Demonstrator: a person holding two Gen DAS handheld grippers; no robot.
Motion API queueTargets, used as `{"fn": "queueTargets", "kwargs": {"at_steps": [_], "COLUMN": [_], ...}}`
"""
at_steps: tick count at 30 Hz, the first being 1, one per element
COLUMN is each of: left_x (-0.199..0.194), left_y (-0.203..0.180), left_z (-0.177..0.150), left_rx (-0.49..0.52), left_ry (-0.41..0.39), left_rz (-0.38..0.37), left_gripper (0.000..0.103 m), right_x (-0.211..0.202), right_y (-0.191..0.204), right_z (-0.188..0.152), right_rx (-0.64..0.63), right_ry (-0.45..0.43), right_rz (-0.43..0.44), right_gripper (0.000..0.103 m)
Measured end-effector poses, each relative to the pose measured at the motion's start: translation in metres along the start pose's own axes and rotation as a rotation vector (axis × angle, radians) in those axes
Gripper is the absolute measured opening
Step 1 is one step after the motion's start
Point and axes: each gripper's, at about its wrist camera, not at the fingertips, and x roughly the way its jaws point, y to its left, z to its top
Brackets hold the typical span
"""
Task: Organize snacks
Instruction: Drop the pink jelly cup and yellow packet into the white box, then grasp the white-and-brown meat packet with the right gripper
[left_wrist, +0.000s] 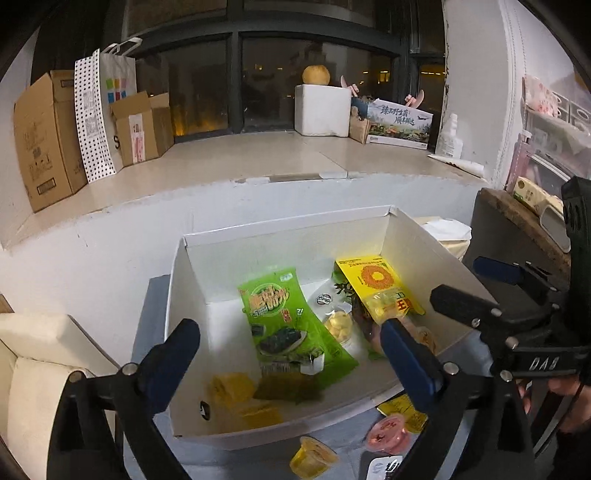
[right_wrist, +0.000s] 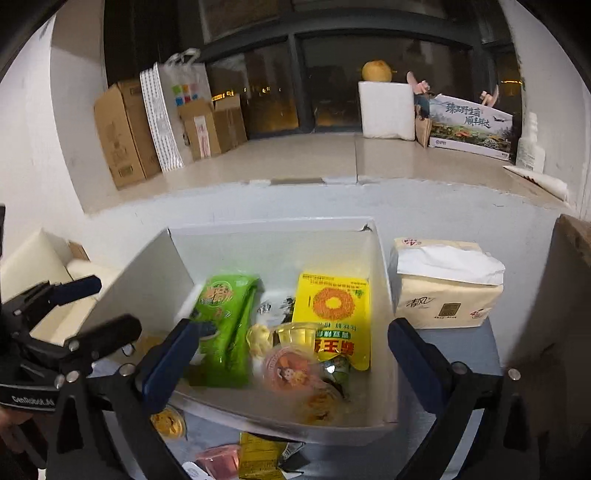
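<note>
Both my left tongs (left_wrist: 288, 354) and right tongs (right_wrist: 295, 350) hang wide and empty over the white box (left_wrist: 280, 240), while the loose pink jelly cup (left_wrist: 388, 432) waits on the table just outside its near wall, nearer my right.

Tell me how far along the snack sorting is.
Done: the white box already holds the green seaweed pack, the yellow bag and a pink jelly cup. In hand: nothing; the left gripper and right gripper both hover open over the box. Left: outside its front wall lie a yellow jelly cup, a pink cup and a yellow packet.
</note>
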Motion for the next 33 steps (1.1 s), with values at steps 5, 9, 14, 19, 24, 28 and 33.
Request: {"fn": "queueTargets", "kwargs": {"at_steps": [5,9,14,19,24,28,33], "left_x": [-0.002,-0.004,-0.018,-0.043,-0.065,-0.083,-0.096], "left_y": [0.002,0.000,-0.001,-0.010,-0.017,-0.025,-0.030], "left_z": [0.000,0.000,-0.008,-0.033,-0.064,-0.094,-0.122], "left_rx": [-0.022,-0.015,-0.020,0.006,-0.001,0.000,-0.006], "left_ry": [0.015,0.022,0.014,0.003,0.002,-0.002,0.014], "left_rz": [-0.012,-0.016,-0.024,-0.042,-0.062,-0.070,-0.084], "left_gripper": [0.103,0.103,0.103,0.103,0.103,0.103,0.103], "right_x": [-0.001,-0.007,-0.030,-0.061,-0.080,-0.084,-0.074], "right_y": [0.001,0.004,0.006,0.012,0.012,0.012,0.009], "right_z": [-0.003,-0.006,-0.015,-0.040,-0.075,-0.108,-0.136], "right_rx": [-0.015,-0.017,-0.010,-0.034,-0.019,-0.025,-0.024], "right_ry": [0.015,0.010,-0.009,-0.029,-0.005,0.024,0.082], "right_rz": [0.012,0.019,0.067,0.089,0.137,0.143,0.143], "right_gripper": [0.103,0.103,0.103,0.103,0.103,0.103,0.103]}}
